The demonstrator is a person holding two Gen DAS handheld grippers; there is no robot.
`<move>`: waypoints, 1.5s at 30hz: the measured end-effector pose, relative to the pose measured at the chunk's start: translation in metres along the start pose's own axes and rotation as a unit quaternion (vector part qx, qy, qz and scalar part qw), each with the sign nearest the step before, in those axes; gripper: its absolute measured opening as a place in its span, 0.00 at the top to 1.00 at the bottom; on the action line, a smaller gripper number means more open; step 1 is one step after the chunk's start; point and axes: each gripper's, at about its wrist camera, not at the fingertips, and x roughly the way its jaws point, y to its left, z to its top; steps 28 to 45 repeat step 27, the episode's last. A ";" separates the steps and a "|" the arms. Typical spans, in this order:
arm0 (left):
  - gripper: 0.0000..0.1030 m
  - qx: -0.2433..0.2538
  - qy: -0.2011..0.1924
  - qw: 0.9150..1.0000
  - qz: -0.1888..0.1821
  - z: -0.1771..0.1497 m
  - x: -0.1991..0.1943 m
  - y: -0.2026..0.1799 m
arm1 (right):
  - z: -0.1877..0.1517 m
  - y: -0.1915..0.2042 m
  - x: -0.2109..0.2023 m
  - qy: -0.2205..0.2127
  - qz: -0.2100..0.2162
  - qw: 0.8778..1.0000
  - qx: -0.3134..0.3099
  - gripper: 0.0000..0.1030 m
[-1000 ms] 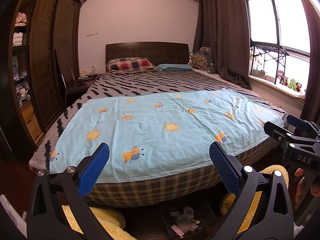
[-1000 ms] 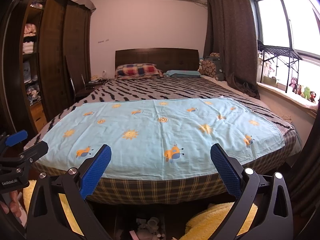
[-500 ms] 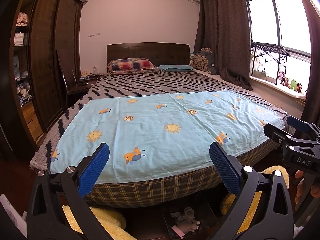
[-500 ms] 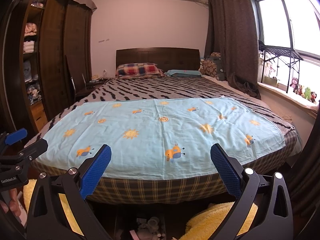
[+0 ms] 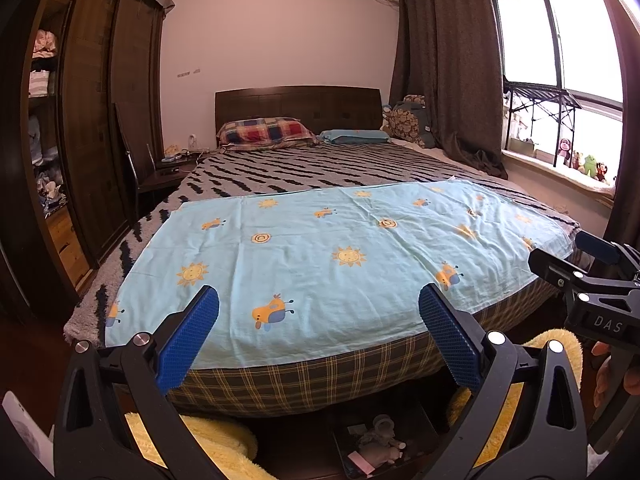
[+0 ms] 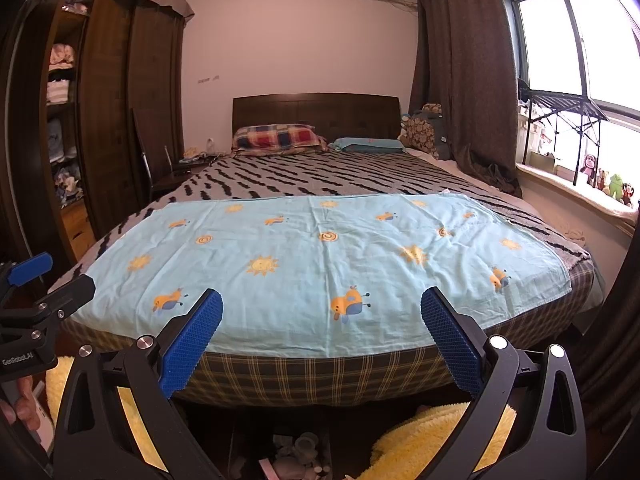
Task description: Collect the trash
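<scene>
Light blue sheet [image 5: 340,256]: printed with suns and small cartoon animals, spread flat over the foot half of the bed [image 5: 320,380], filling the middle of both views.
Left claw [image 5: 318,320]: released, blue-padded fingers [image 5: 188,336] spread wide at the lower part of the left wrist view, nothing between them, held in front of the bed's foot edge.
Right claw [image 6: 320,320]: released likewise, blue pads wide apart and empty, low in the right wrist view; it also shows at the right edge of the left wrist view.
Trash: none can be made out on the sheet; a box of small grey and pink odds and ends [image 5: 376,444] sits on the floor under the bed, bottom centre, contents too dim to name.
Yellow fluffy rug [image 6: 432,436]: on the floor at the bottom of the frame, beside that box.
Pillows: a plaid pillow [image 5: 266,130] and a teal pillow [image 5: 354,136] lie against the headboard, upper centre.
</scene>
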 end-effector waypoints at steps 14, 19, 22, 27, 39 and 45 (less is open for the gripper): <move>0.08 0.016 -0.004 1.000 -0.004 -0.003 -0.001 -0.008 | -0.001 -0.001 0.001 0.005 0.001 1.000 -0.002 0.03; 0.08 0.013 0.000 1.000 -0.007 -0.003 0.001 -0.007 | -0.001 -0.002 0.002 0.004 0.001 1.000 -0.002 0.03; 0.08 0.010 0.005 1.000 -0.002 -0.002 0.003 -0.005 | -0.001 -0.002 0.002 0.005 0.001 1.000 -0.002 0.03; 0.08 0.005 0.009 1.000 -0.003 -0.002 0.004 -0.005 | -0.001 -0.002 0.002 0.005 0.001 1.000 -0.002 0.03; 0.08 0.005 0.009 1.000 -0.003 -0.002 0.004 -0.005 | -0.001 -0.002 0.002 0.005 0.001 1.000 -0.002 0.03; 0.08 0.005 0.009 1.000 -0.003 -0.002 0.004 -0.005 | -0.001 -0.002 0.002 0.005 0.001 1.000 -0.002 0.03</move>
